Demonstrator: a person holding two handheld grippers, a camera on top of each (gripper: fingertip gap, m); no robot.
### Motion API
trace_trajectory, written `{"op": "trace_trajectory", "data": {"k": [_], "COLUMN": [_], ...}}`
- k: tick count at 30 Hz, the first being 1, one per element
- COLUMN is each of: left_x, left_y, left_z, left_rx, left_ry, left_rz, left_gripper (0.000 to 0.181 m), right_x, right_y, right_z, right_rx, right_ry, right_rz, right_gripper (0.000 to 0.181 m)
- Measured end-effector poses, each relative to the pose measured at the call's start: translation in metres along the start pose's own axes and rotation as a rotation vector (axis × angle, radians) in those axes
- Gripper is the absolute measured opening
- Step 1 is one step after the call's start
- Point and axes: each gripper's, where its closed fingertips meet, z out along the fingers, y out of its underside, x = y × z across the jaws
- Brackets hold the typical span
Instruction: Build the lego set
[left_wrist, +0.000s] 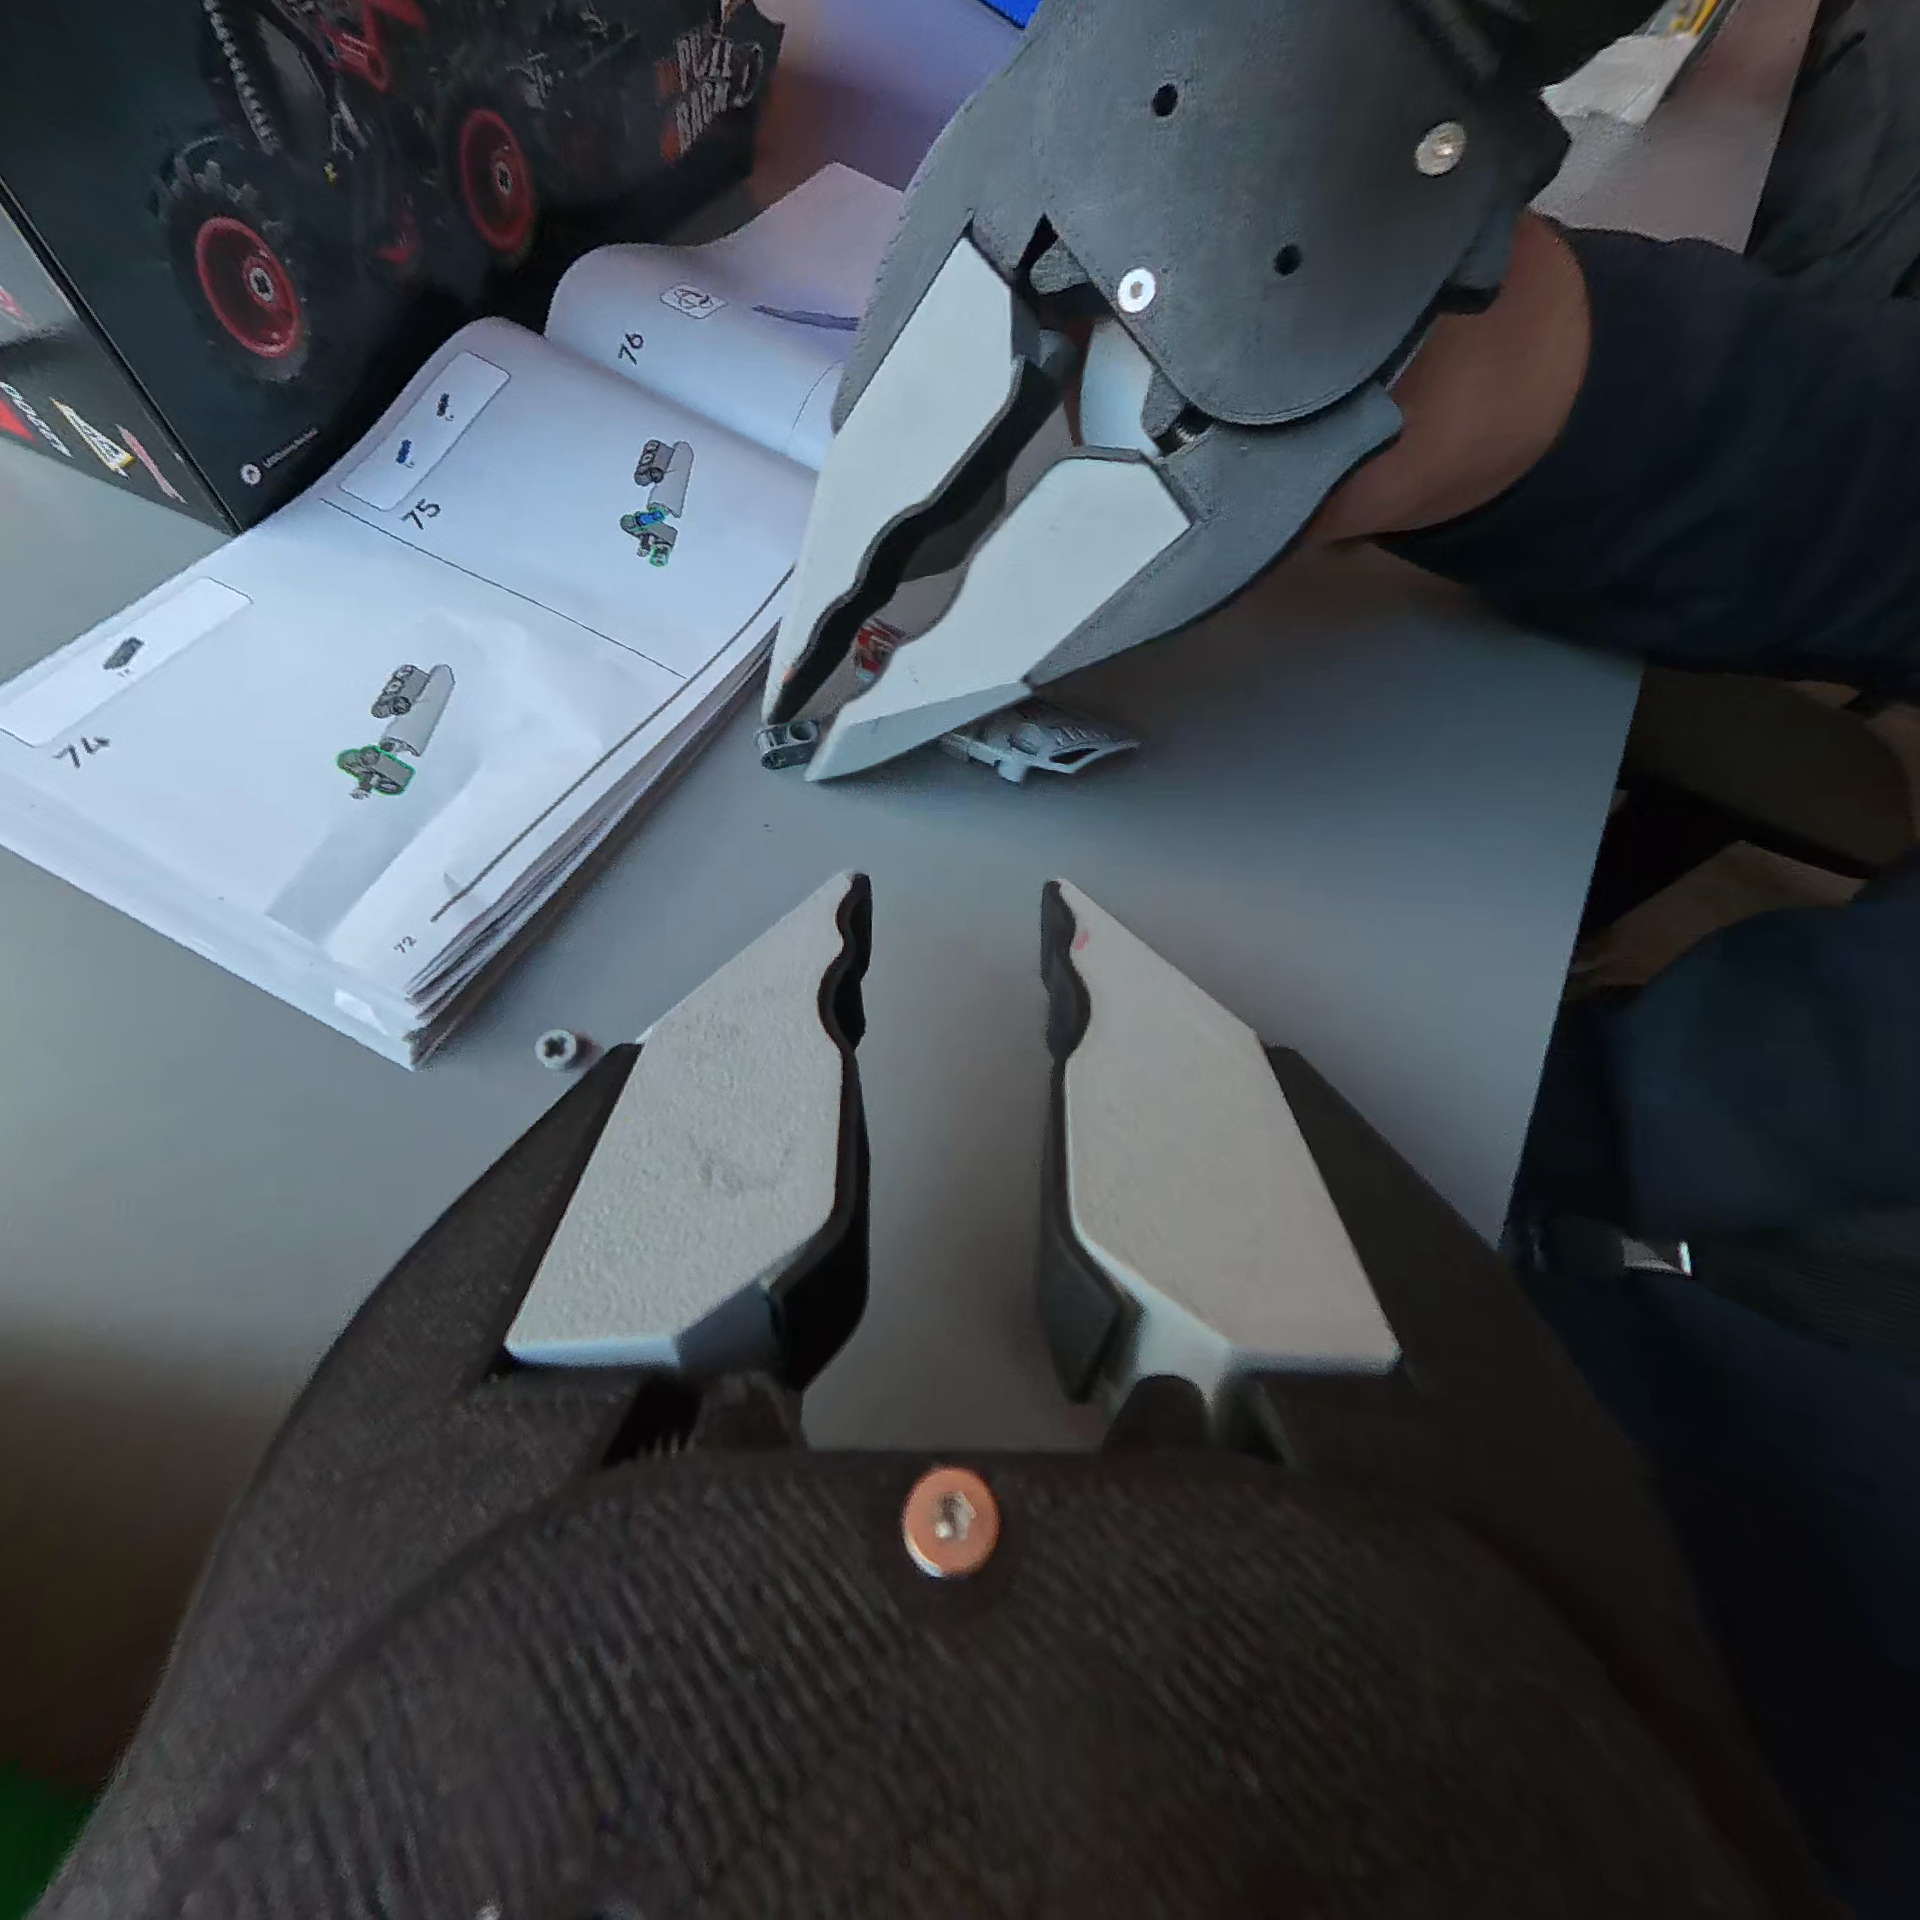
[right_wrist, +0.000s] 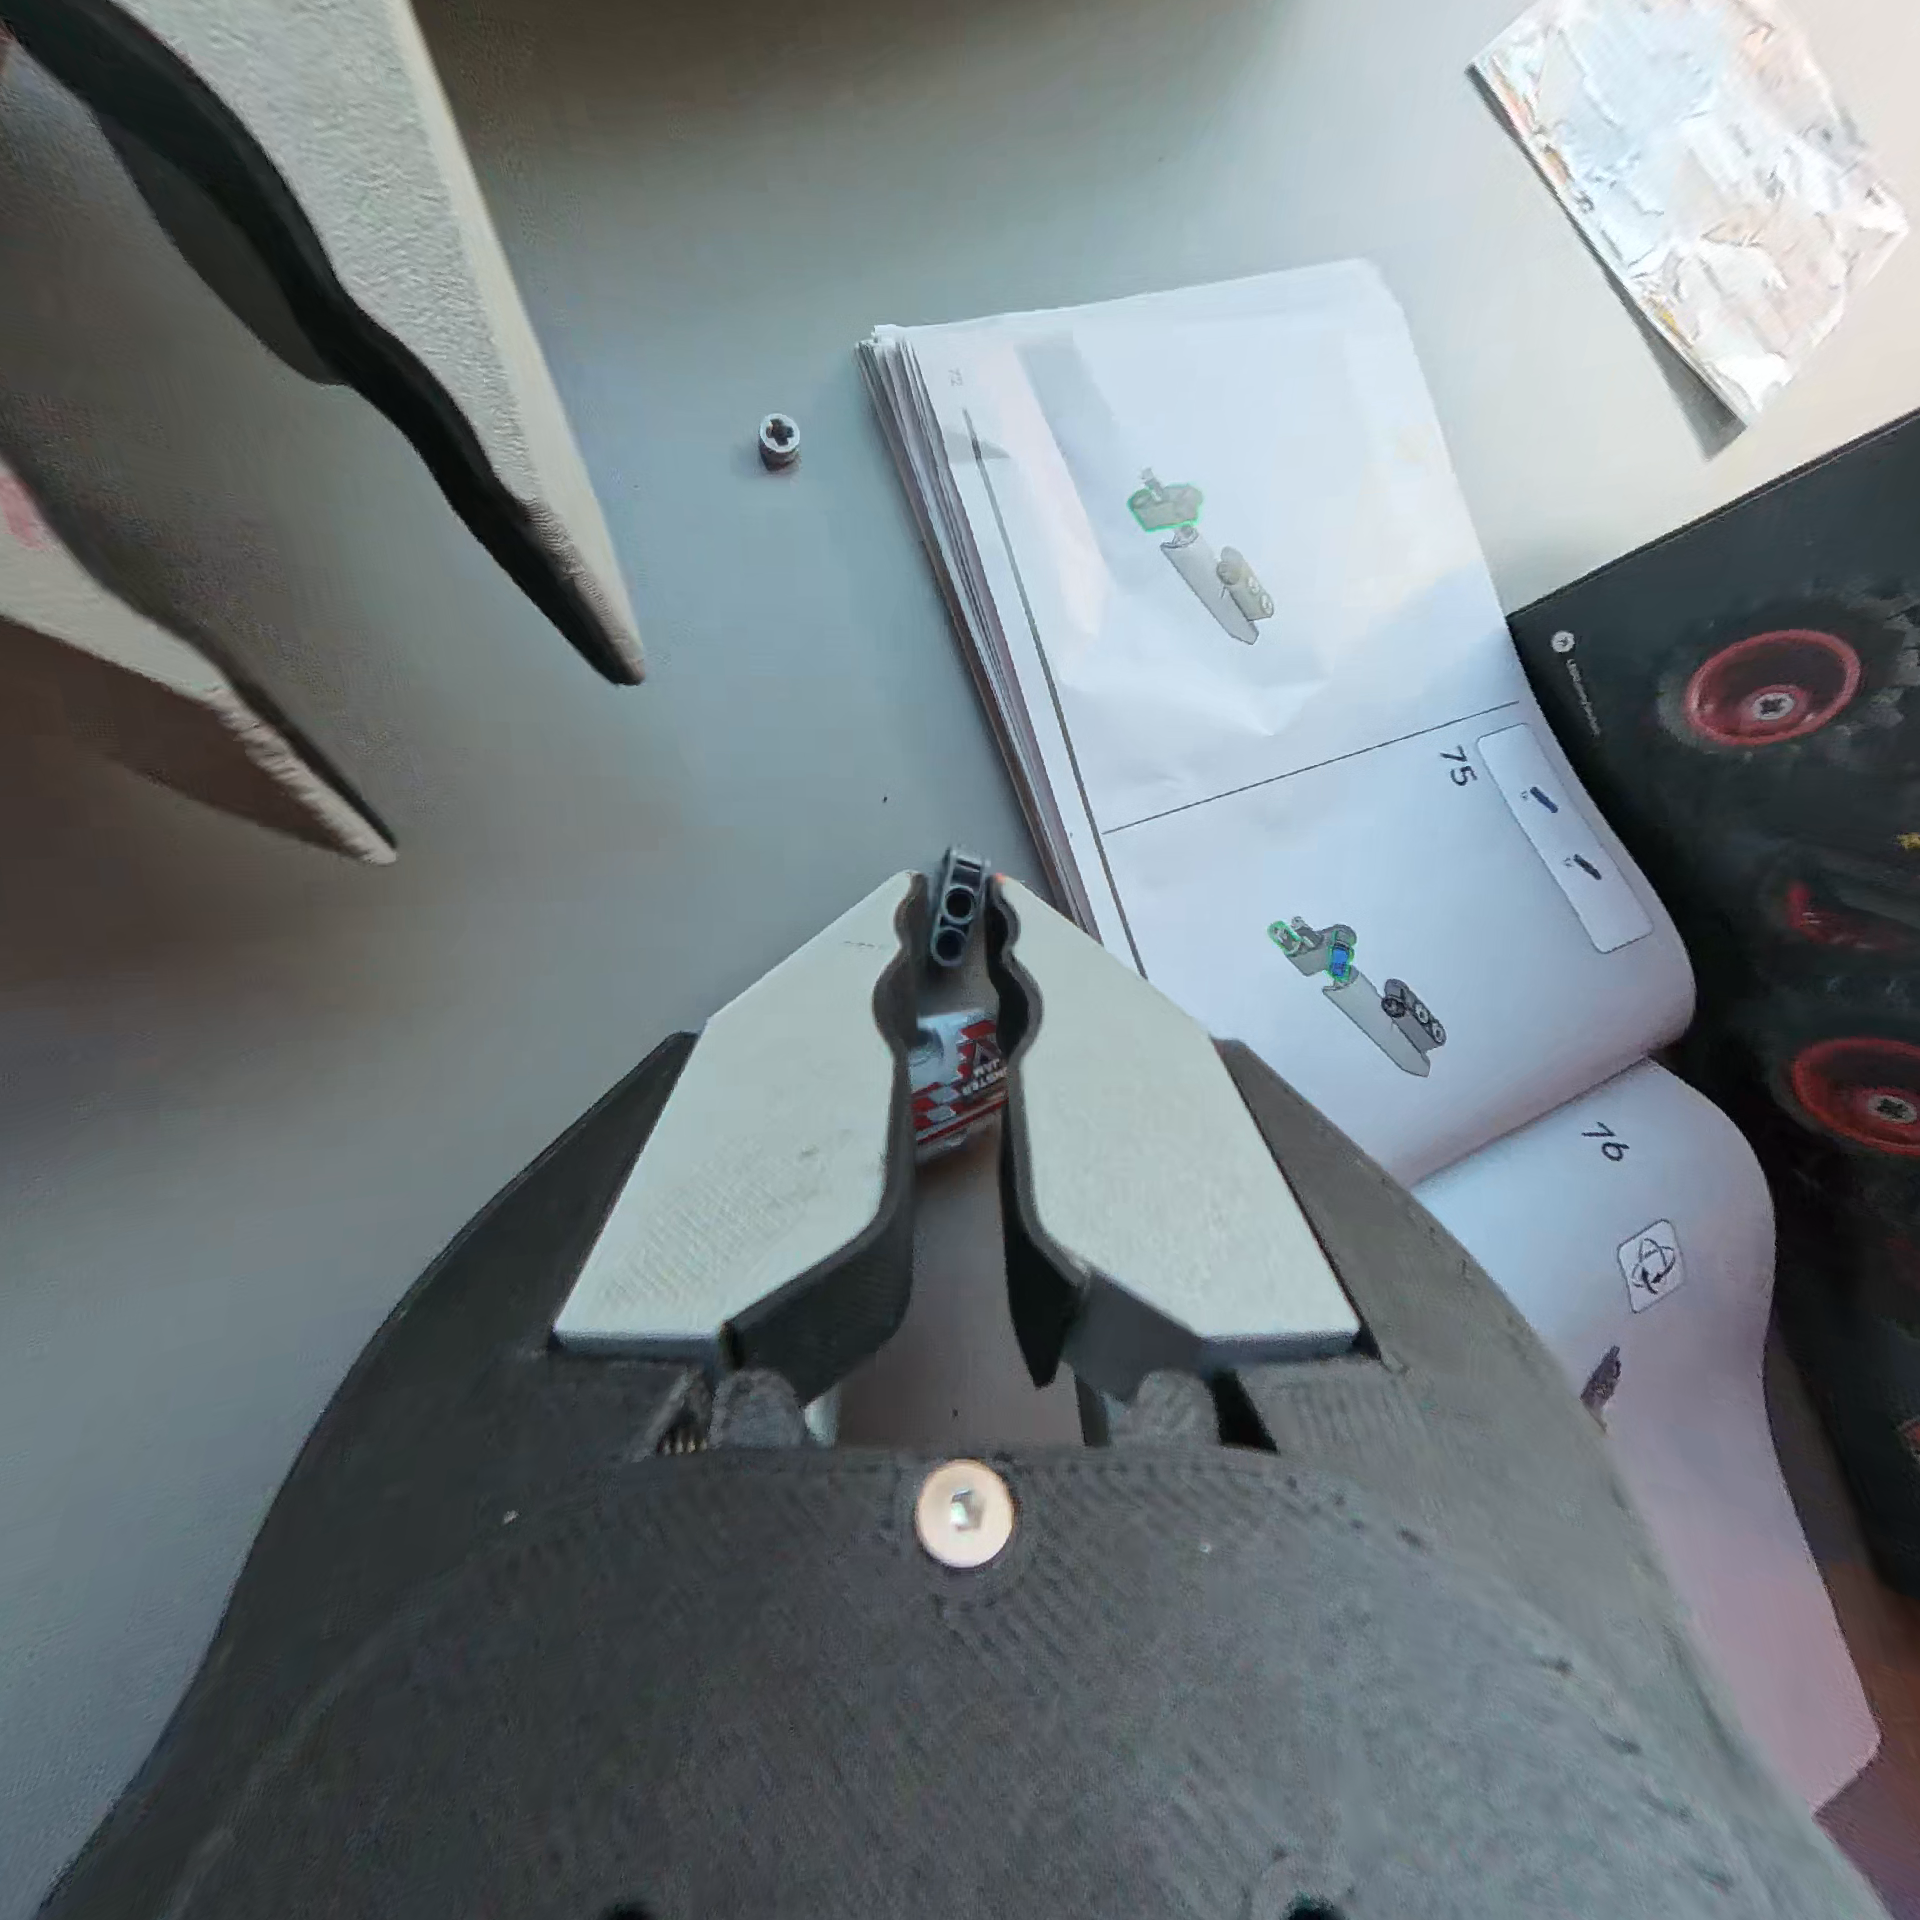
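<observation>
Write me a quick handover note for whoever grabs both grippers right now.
Left gripper: open, empty, hovering over the table.
Right gripper: shut on the grey lego sub-assembly, its tips down at the table beside the open instruction booklet.
Loose small grey bush lies by the booklet's edge; set box behind.
Done: sub-assembly partly built. Left: the booklet's next steps; other parts not in view.

Bare table (left_wrist: 1299, 935) between both tongs, booklet (left_wrist: 416, 675) (open) and bushing (left_wrist: 558, 1047) leftward
</observation>
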Motion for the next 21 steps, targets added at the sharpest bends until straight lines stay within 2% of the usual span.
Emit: {"op": "trace_trajectory", "data": {"k": [5,9,13,17,21], "left_x": [-0.002,-0.006,-0.005,0.003,0.02], "left_y": [-0.002,-0.004,-0.022,-0.044,-0.055], "left_z": [-0.007,-0.007,-0.008,0.001,0.02], "left_rx": [0.039,0.053,0.162,0.275,0.285], "left_ry": [-0.009,-0.005,0.027,0.1,0.162], "left_rz": [-0.029,-0.076,-0.114,-0.187,-0.214], "left_gripper": [0.036,0.034,0.026,0.024,0.025], "right_x": [0.005,0.008,0.003,0.001,-0.005], "right_y": [-0.002,-0.023,-0.028,-0.016,-0.005], "right_z": [-0.002,-0.034,-0.07,-0.092,-0.11], "right_rx": [-0.003,0.183,0.346,0.402,0.465], "right_ry": [0.014,0.085,0.181,0.317,0.368], "right_rz": [0.035,0.014,0.017,0.002,0.014], "right_gripper": [0.004,0.004,0.004,0.004,0.004]}}
